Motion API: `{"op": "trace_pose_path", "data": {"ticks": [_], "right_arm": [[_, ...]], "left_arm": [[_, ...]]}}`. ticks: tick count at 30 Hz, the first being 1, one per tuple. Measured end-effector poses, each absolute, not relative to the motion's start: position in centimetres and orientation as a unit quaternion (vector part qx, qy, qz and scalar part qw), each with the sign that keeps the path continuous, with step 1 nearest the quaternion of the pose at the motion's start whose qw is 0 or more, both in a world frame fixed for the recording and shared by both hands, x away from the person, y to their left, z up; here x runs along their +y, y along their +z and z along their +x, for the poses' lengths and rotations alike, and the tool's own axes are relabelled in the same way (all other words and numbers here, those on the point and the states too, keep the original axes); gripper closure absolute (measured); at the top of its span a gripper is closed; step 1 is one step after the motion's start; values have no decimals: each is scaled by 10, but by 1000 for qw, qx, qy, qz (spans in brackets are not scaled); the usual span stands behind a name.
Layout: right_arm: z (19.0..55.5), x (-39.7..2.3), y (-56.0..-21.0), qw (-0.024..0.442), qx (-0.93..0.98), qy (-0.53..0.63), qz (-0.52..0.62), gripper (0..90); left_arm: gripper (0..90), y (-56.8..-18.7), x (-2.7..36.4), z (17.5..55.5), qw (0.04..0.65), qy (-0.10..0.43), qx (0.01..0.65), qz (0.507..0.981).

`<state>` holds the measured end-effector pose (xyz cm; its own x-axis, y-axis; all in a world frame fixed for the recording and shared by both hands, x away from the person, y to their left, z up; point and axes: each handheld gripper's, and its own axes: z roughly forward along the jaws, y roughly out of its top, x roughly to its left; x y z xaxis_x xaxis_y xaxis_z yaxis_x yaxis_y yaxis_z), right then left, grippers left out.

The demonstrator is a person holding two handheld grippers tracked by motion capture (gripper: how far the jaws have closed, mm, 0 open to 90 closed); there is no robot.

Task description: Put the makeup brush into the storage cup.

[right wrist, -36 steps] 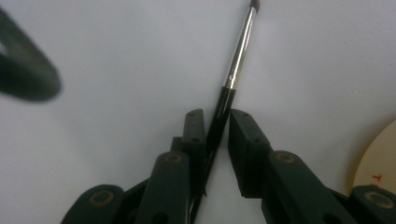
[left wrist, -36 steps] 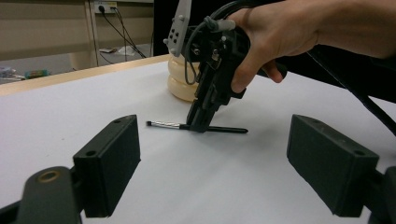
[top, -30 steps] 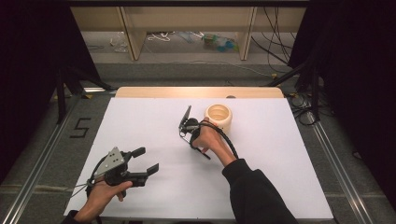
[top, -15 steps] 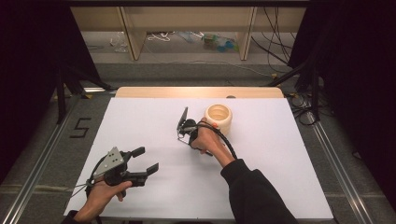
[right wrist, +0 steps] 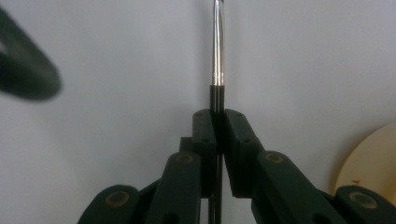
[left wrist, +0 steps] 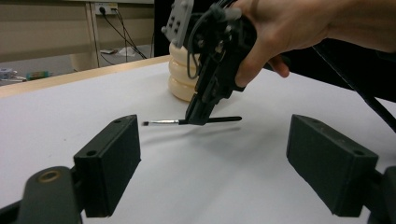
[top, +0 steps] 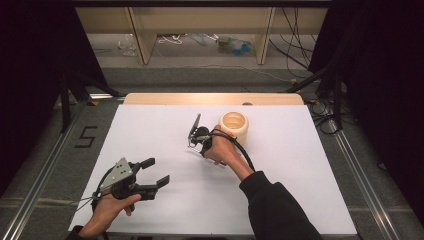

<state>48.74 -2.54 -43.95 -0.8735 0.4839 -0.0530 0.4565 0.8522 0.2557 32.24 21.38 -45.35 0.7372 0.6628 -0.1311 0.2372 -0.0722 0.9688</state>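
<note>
Two grippers | right gripper (right wrist: pixel 218 122) fingers clenched on brush (right wrist: pixel 217 51) | left gripper (left wrist: pixel 233 163) fingers released

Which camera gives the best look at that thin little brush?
The left gripper view: the brush shows whole from the side, pinched by the right gripper. The right gripper view shows its metal collar and handle close up. In the high view it is too small to make out.
</note>
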Motion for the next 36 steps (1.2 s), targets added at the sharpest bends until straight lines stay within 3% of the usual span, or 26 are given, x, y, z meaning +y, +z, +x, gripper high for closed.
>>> {"op": "trace_pose_path", "data": {"ticks": [15,23,36], "right_arm": [[475,-67,-384,107,920,292,239,841],[468,-91,-375,150,882,377,240,841],[467,-120,-366,172,826,473,254,841]], "left_arm": [[177,-454,215,322,602,178,321,709],[176,-456,214,321,599,171,329,709],[176,-454,217,321,597,181,319,714]]}}
